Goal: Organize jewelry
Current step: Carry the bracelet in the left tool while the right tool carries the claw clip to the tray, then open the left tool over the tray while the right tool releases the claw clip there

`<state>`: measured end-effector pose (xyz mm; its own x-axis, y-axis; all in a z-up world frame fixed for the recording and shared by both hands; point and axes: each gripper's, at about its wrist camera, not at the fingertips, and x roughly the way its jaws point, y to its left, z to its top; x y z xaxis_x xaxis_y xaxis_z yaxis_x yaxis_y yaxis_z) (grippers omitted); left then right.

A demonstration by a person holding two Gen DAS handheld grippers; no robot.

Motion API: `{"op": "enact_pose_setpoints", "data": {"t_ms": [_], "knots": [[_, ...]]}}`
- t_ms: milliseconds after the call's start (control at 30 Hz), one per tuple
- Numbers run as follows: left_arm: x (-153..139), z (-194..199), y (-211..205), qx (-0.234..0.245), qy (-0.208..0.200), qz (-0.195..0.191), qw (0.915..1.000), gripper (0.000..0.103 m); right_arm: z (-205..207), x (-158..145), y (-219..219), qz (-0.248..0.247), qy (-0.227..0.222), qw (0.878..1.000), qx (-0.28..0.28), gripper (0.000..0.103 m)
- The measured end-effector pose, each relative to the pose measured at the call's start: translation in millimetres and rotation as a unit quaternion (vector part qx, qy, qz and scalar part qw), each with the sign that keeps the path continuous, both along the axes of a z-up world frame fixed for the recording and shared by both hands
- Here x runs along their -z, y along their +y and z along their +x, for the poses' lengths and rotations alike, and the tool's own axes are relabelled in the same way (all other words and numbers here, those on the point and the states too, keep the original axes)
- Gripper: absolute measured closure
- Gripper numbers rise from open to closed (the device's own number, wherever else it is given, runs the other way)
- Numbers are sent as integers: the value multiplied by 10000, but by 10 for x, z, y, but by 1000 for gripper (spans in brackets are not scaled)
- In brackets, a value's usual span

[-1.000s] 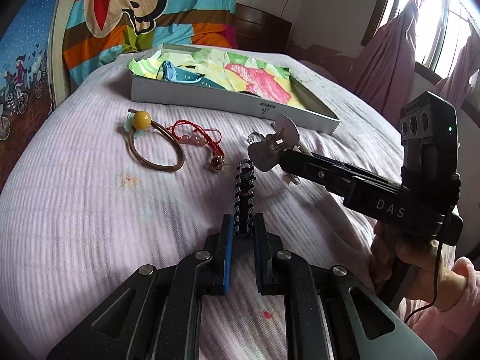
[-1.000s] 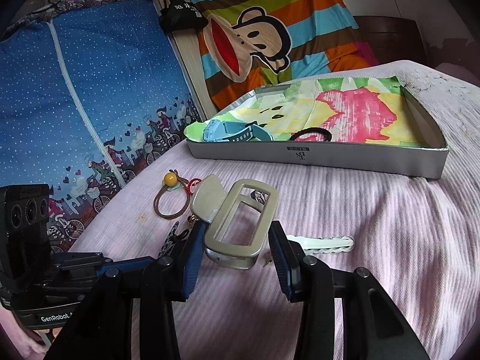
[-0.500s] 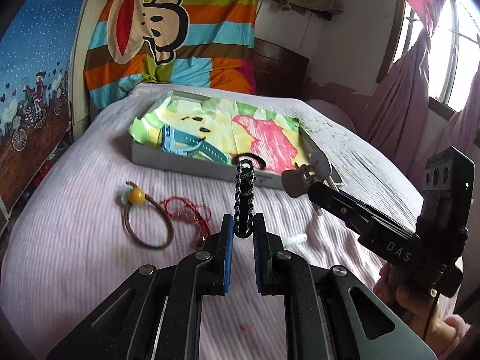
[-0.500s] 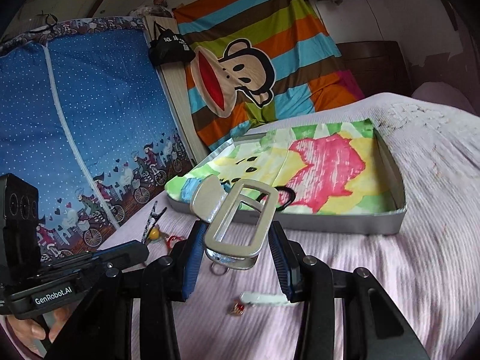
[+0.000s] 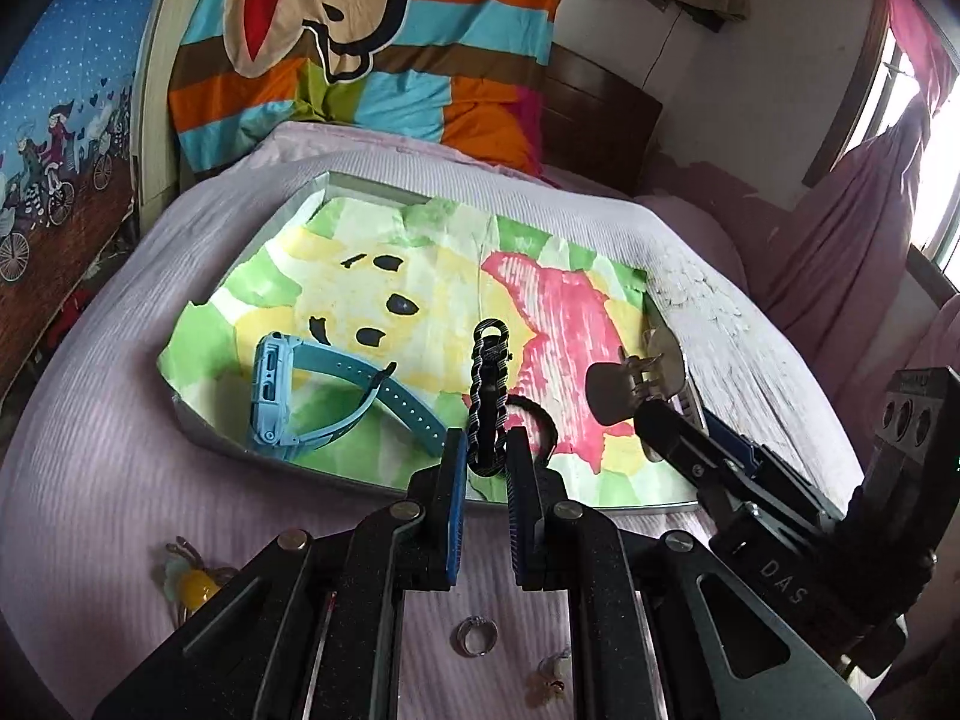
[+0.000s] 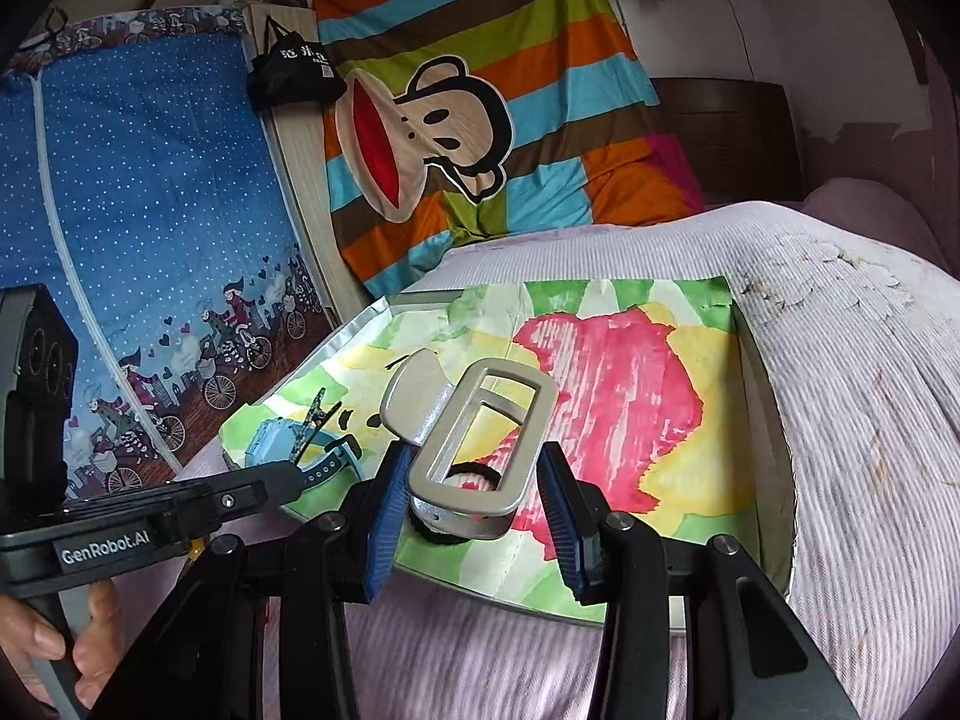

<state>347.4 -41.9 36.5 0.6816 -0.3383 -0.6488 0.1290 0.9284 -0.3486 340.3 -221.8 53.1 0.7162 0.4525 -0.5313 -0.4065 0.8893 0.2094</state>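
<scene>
Black clip (image 5: pixel 491 396) pinched in the left gripper (image 5: pixel 486 462), silver clip (image 6: pixel 480 438) clamped in the right gripper (image 6: pixel 474 510), both hanging above the tray (image 5: pixel 198 426) beside the watch (image 5: pixel 282 396). Delivery step; next, lower and release onto the paper.

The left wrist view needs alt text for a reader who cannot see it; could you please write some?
The left gripper holds a black hair clip above a tray containing a blue watch. The right gripper brings a silver clip alongside; a ring lies on the bed.
</scene>
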Motion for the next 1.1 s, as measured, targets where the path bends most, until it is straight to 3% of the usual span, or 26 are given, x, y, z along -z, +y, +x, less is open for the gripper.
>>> {"op": "enact_pose_setpoints", "data": {"t_ms": [233,333,500,600,667,767,900,967,1100], "knots": [[309,93,-74,129,212,340,9991,93,112,251,37,-200,408,9989,-107,62],[326,102,-68,91,180,314,9993,93,157,357,7,-147,670,9976,-17,62],[318,107,-61,76,115,380,9992,93,128,363,-15,-74,638,9979,19,61],[298,69,-12,8,33,329,9995,88,108,336,-42,-74,630,9979,113,49],[256,-7,32,-76,-79,256,9996,73,66,297,-57,-88,576,9981,196,41],[149,-155,110,-272,-333,201,9989,62,-33,199,-83,-24,427,9987,280,34],[-25,-380,176,-475,-640,427,9959,51,-245,-10,-69,-49,-62,9994,342,15],[-111,-515,233,-636,-803,428,9938,35,-386,-116,-49,-95,-307,9988,378,0],[-255,-800,352,-966,-1032,554,9884,22,-705,-251,8,-300,-810,9942,637,0]]}}
